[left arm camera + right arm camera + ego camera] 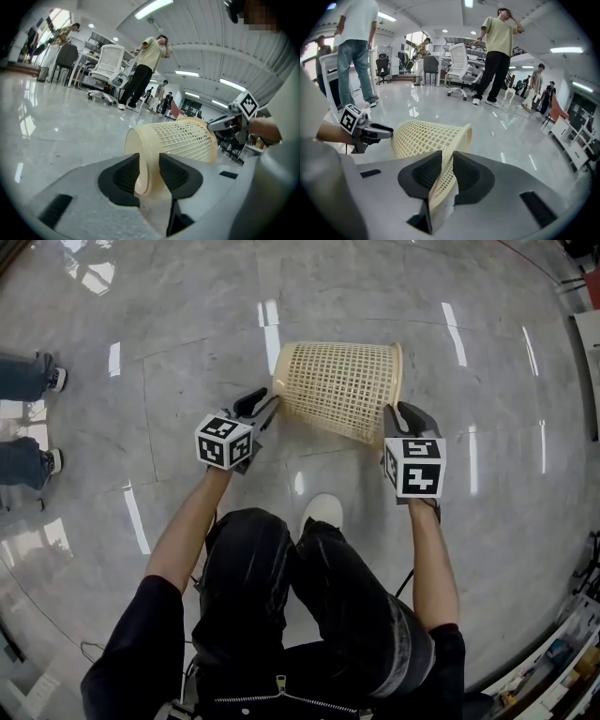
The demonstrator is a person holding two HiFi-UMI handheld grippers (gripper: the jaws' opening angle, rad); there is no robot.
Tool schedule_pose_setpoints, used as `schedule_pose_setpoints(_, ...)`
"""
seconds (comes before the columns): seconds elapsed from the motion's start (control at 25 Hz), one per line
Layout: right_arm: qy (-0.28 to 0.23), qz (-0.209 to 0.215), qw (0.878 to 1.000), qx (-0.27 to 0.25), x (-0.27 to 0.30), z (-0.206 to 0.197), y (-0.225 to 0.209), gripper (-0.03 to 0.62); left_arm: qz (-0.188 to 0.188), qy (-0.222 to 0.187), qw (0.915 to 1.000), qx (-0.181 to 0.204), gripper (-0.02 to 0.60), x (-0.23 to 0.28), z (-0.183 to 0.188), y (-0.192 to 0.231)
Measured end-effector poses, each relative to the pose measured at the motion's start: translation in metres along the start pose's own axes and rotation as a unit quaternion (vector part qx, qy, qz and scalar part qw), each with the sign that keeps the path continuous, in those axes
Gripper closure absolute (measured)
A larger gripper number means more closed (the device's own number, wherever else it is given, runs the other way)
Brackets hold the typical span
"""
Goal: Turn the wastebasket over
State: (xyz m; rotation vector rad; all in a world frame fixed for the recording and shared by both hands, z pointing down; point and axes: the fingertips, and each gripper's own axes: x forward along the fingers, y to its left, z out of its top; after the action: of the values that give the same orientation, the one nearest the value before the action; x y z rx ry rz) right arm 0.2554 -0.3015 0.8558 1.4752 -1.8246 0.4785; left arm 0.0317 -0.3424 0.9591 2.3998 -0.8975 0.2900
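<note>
Wastebasket [337,390] [178,140] [426,133], a cream lattice one, is lying on its side on the glossy grey floor [187,334], its narrow closed base pointing toward the left gripper and its wider open rim toward the right gripper; the person's bent knees and a white shoe [323,514] are showing just on the near side of the wastebasket; the left gripper [267,409] [150,168] is reaching in at the wastebasket's base end, its jaws standing partly apart with the rounded edge of the base between them, that edge lying close to one pad while a gap is showing at the other, so nothing is being squeezed there; the right gripper [401,413] [446,171] is sitting at the wastebasket's rim end, its jaws nearly together with the thin lattice wall just below the rim running between the pads, which are pressing on it from both sides; beyond the wastebasket, well apart from it, a person in a pale yellow shirt and black trousers [145,70] [499,51] is standing beside a white office chair [107,65] [459,63]; off past the wastebasket's base end, a bystander's jeans and shoes [28,376] are showing at the edge of the head view.
</note>
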Motion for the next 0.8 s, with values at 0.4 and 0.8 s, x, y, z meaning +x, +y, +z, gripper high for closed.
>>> schedule_pose_setpoints(0.4, -0.039, 0.022, 0.997, 0.066, -0.007, -0.004, -0.012, 0.53, -0.059, -0.018, 0.9981, -0.008, 0.482, 0.009, 0.031, -0.013)
schedule_pose_setpoints(0.8, -0.053, 0.057, 0.995, 0.062, 0.024, 0.026, 0.05, 0.553, -0.061, -0.029, 0.9755, 0.209, 0.544, -0.026, 0.139, -0.05)
